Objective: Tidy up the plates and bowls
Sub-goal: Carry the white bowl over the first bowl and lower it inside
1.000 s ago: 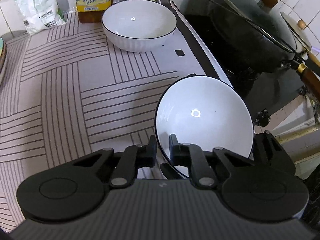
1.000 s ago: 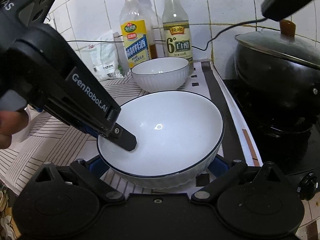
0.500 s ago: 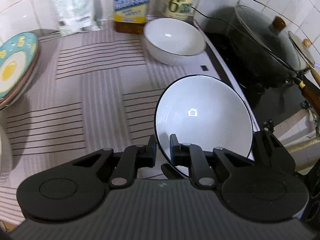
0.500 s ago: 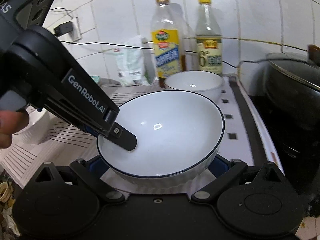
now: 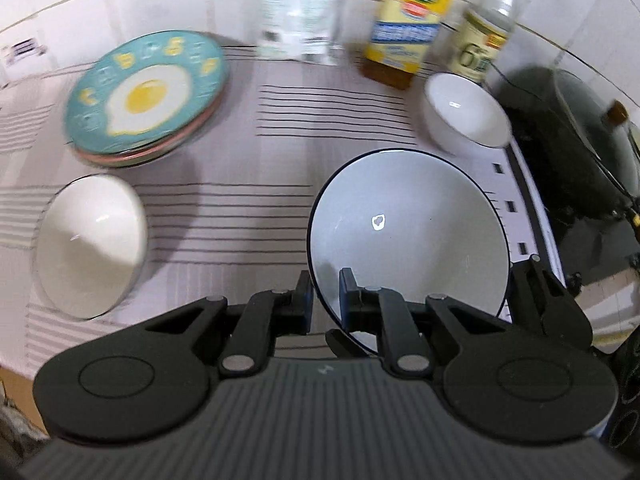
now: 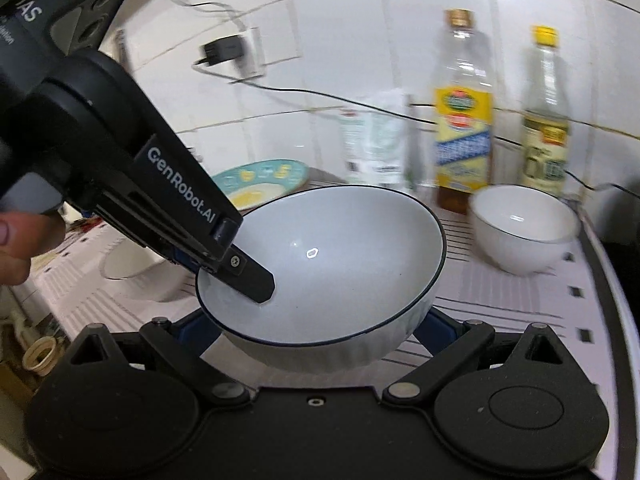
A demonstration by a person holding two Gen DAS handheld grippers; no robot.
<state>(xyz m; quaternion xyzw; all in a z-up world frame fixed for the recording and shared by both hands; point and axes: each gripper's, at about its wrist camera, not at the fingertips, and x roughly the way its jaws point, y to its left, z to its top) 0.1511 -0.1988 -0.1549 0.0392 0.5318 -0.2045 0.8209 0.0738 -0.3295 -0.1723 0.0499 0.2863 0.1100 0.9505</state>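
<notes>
My left gripper [image 5: 325, 296] is shut on the rim of a white bowl with a dark rim line [image 5: 408, 232] and holds it above the counter. In the right wrist view the same bowl [image 6: 328, 264] sits between the wide-spread fingers of my right gripper [image 6: 320, 328], whose blue pads stand at both sides under it; the left gripper's finger [image 6: 248, 276] reaches inside the bowl. A second white bowl [image 5: 466, 114] stands at the back near the bottles. A third white bowl [image 5: 90, 240] stands at the left. A stack of plates, the top one teal with a fried-egg print [image 5: 146, 94], lies at the back left.
Two bottles [image 5: 408, 24] [image 5: 480, 36] and a white bag [image 5: 296, 12] stand against the tiled wall. A black lidded wok [image 5: 592, 140] sits on the stove at the right. A striped cloth [image 5: 280, 152] covers the counter. A plugged socket [image 6: 236, 52] is on the wall.
Both grippers have swung left with the held bowl. The plate stack and the left white bowl have come into the left wrist view; the back bowl and wok have shifted right.
</notes>
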